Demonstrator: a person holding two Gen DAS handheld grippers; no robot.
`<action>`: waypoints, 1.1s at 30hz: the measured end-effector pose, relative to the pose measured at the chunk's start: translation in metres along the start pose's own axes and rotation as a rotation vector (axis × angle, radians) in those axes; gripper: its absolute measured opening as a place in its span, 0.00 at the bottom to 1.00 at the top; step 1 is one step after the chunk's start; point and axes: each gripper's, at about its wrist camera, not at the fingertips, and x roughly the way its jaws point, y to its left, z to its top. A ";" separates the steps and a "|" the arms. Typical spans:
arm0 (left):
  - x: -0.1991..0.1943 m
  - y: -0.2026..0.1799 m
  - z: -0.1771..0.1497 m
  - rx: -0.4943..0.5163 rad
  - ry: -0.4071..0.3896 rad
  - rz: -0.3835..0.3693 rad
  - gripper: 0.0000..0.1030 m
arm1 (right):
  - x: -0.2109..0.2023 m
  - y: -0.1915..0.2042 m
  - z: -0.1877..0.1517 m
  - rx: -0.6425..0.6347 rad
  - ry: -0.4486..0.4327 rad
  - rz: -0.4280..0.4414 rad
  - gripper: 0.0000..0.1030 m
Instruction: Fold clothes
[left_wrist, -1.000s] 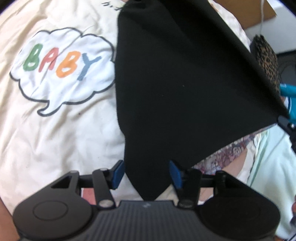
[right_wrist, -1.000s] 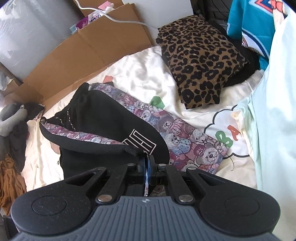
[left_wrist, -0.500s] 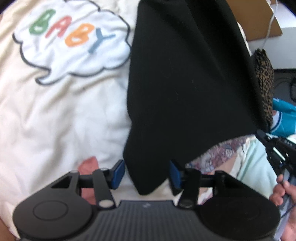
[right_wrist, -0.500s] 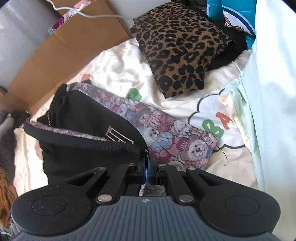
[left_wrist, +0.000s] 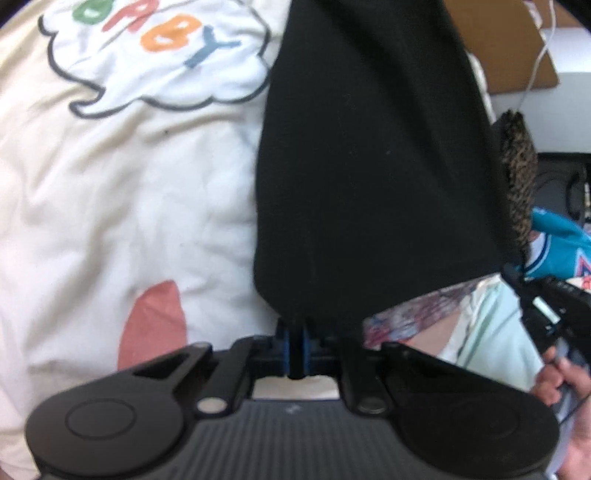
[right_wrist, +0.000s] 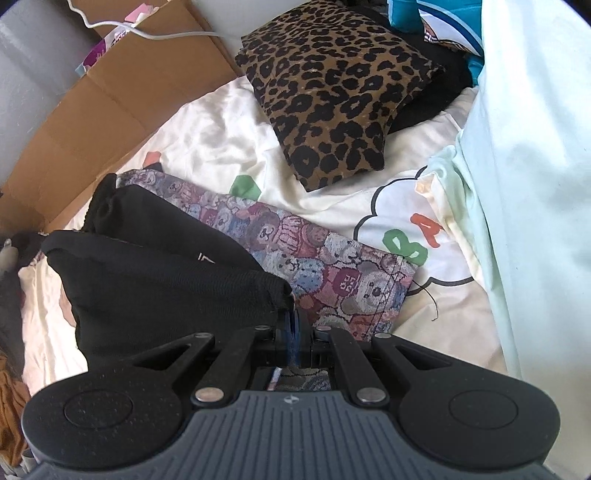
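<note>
**Both grippers clamped on the black garment**

A cream bedsheet (right_wrist: 229, 147) with a "BABY" cloud print (left_wrist: 155, 55) covers the work surface, flanked by flattened cardboard (right_wrist: 110, 110) on the far side. A pale mint fabric (right_wrist: 524, 184) fills the right edge of the right wrist view. A folded leopard-print garment (right_wrist: 332, 88) lies on the sheet farther back. The black garment (left_wrist: 369, 166) (lined with a bear-pattern fabric (right_wrist: 332, 266) that lies flat on the sheet) hangs stretched between the two tools. The left gripper (left_wrist: 295, 338) has its jaws pressed together on the garment's lower corner. The right gripper (right_wrist: 291, 325) pinches the ribbed black hem, jaws fully together on it
</note>
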 end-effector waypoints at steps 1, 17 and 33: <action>-0.002 -0.004 0.000 0.015 0.004 -0.001 0.06 | 0.000 -0.001 0.001 0.004 -0.001 0.005 0.00; 0.006 -0.012 -0.008 0.015 0.011 -0.024 0.06 | 0.023 -0.056 0.002 0.243 0.023 0.100 0.42; 0.010 0.001 -0.009 -0.003 0.026 -0.006 0.07 | 0.075 -0.052 0.007 0.194 0.060 0.163 0.47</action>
